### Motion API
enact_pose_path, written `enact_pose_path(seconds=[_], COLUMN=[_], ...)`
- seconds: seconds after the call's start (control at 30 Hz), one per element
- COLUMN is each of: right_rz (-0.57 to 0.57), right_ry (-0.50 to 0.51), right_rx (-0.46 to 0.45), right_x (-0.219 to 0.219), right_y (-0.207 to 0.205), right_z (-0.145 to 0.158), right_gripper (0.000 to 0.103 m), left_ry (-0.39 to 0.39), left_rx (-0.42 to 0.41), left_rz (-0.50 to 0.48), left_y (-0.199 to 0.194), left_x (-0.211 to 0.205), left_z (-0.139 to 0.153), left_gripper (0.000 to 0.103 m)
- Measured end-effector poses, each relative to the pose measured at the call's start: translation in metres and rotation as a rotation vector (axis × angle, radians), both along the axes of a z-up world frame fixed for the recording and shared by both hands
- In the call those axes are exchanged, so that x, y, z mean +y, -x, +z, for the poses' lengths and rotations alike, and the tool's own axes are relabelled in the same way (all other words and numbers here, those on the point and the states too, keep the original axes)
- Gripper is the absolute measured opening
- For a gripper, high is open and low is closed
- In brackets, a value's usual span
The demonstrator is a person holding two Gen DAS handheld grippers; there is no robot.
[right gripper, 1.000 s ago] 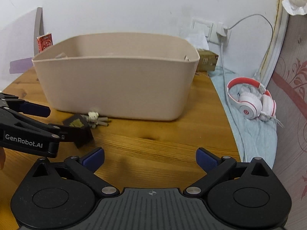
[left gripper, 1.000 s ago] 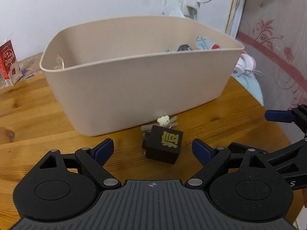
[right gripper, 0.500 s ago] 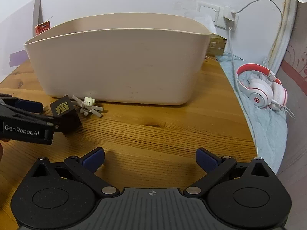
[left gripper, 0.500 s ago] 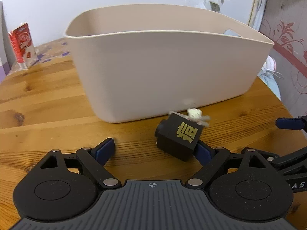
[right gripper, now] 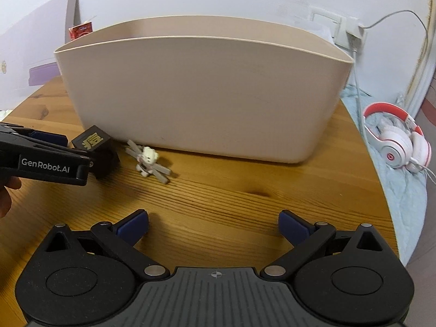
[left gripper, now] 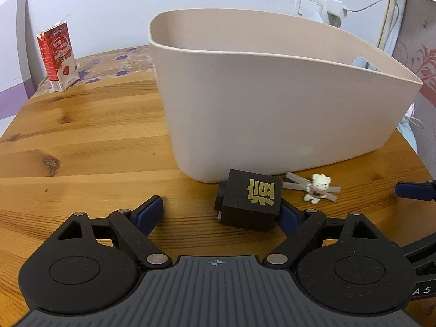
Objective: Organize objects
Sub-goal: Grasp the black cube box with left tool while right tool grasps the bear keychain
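Note:
A black cube with a gold character [left gripper: 250, 200] lies on the wooden table just in front of the beige bin [left gripper: 272, 114]. My left gripper [left gripper: 220, 212] is open; its right finger touches the cube's right side, its left finger stands well apart. A small white bear charm on grey sticks [left gripper: 317, 186] lies right of the cube. In the right wrist view the cube [right gripper: 94, 141], the bear charm [right gripper: 147, 160] and the bin [right gripper: 204, 95] show ahead left. My right gripper [right gripper: 214, 226] is open and empty above bare table.
A red milk carton [left gripper: 58, 57] stands at the table's far left. White and red headphones [right gripper: 395, 141] lie on a blue cloth off the table's right edge. A wall socket with a cable [right gripper: 354, 31] is behind the bin.
My left gripper has swung left and dropped lower, so the cube now sits against its right finger. The bear charm now lies apart from the cube. My right gripper has lowered slightly.

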State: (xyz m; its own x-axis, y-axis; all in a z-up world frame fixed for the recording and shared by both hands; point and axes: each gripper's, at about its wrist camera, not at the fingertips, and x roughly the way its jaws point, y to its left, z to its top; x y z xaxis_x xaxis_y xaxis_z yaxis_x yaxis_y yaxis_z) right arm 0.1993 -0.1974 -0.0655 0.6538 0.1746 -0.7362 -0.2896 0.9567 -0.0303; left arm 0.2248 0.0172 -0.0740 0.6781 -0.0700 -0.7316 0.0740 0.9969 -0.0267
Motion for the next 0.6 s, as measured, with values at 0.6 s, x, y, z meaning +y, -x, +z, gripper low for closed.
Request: enact_pose_path(seconds=[0.6], right_rz=[0.096], right_ry=[-0.052], right_rx=[-0.083], right_x=[0.04], right_y=[-0.023], right_z=[-0.008], right_gripper=[0.103], left_ry=[-0.004], left_rx=[-0.037], left_rz=[0.001], left_y=[-0.004], left_x=[0.015], left_z=[-0.003], left_gripper=[0.085])
